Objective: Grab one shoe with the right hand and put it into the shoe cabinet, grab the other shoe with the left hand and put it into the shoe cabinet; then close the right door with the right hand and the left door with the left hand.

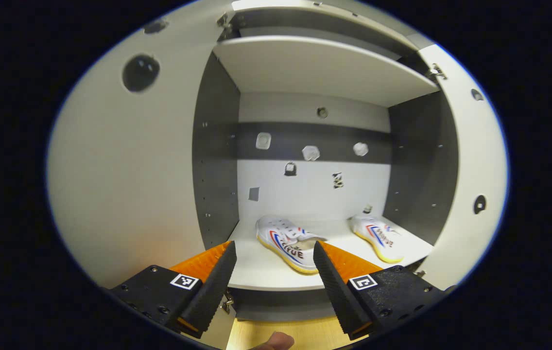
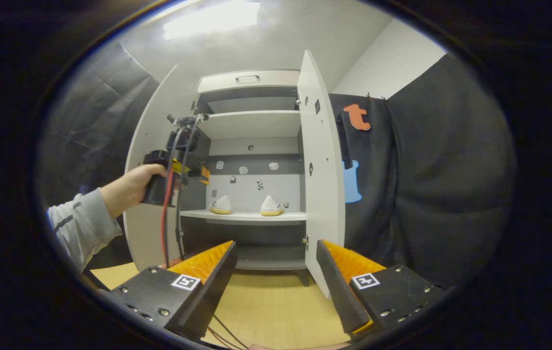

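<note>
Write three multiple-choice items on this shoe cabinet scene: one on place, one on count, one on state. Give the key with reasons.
1. Where do the shoes sit?
A. on the floor
B. on a cabinet shelf
C. in a gripper

2. How many shoes are in the cabinet?
A. one
B. two
C. three

3. How do the cabinet doors stand?
A. both open
B. both shut
C. one shut

Key: B, the left shoe and the right shoe rest on the shelf; B, two show there; A, the left door and the right door swing wide.

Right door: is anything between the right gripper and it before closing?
Nothing visible. The right gripper is open and empty, and the open right door stands just ahead, slightly right. Both shoes sit back on the shelf.
</note>
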Motion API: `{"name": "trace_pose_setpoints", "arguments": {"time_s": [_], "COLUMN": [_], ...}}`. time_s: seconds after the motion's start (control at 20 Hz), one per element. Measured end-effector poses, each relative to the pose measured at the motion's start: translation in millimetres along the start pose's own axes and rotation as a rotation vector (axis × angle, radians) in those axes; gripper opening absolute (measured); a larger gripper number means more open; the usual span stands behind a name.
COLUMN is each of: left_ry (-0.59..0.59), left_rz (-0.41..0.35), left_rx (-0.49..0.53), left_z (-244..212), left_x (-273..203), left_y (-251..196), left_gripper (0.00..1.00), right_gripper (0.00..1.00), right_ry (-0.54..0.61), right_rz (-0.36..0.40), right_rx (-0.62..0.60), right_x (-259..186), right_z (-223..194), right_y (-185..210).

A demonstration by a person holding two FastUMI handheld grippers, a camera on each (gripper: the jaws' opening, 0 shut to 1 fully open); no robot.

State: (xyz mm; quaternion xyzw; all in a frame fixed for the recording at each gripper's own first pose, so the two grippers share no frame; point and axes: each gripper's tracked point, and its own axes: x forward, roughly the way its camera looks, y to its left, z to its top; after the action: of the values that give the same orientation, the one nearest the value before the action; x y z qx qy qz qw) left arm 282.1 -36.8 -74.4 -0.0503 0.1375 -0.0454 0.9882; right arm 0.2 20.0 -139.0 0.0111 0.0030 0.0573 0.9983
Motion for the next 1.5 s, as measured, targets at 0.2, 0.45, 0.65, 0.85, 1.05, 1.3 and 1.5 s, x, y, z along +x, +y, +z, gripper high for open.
{"name": "trace_pose_setpoints", "arguments": {"time_s": [0.2, 0.45, 0.65, 0.85, 1.05, 1.3, 1.5], "left_ry": [-0.077, -0.026, -0.026, -0.035, -0.083, -0.145, -0.214], "left_rz": [0.058, -0.003, -0.048, -0.025, -0.054, -0.063, -0.083], "left_rx": [0.048, -0.005, -0.043, -0.007, -0.035, -0.014, 0.023], "left_z": [13.1, -29.9, -68.6, -98.0, -100.7, -94.2, -76.7], "left_x": [-84.3, -169.9, -210.1, -241.2, -275.1, -304.8, -325.1], "left_y": [17.3, 15.7, 18.0, 31.1, 25.5, 32.3, 31.7], "left_gripper": [0.96, 0.98, 0.97, 0.97, 0.97, 0.97, 0.97], "right_gripper": [0.98, 0.98, 0.98, 0.98, 0.98, 0.98, 0.98], "right_ry": [-0.009, -0.002, 0.008, 0.013, 0.031, 0.034, 0.058], "right_rz": [-0.018, -0.062, -0.050, -0.064, -0.088, -0.137, -0.138], "right_rx": [0.023, 0.008, 0.001, -0.067, -0.165, -0.191, -0.244], "right_x": [0.8, 0.5, 1.8, 8.6, 11.5, 47.9, 92.5], "right_z": [4.4, 8.4, 29.3, 67.3, 111.2, 162.3, 179.1], "right_y": [-10.4, -32.4, -54.6, -89.9, -131.5, -193.1, -223.7]}}
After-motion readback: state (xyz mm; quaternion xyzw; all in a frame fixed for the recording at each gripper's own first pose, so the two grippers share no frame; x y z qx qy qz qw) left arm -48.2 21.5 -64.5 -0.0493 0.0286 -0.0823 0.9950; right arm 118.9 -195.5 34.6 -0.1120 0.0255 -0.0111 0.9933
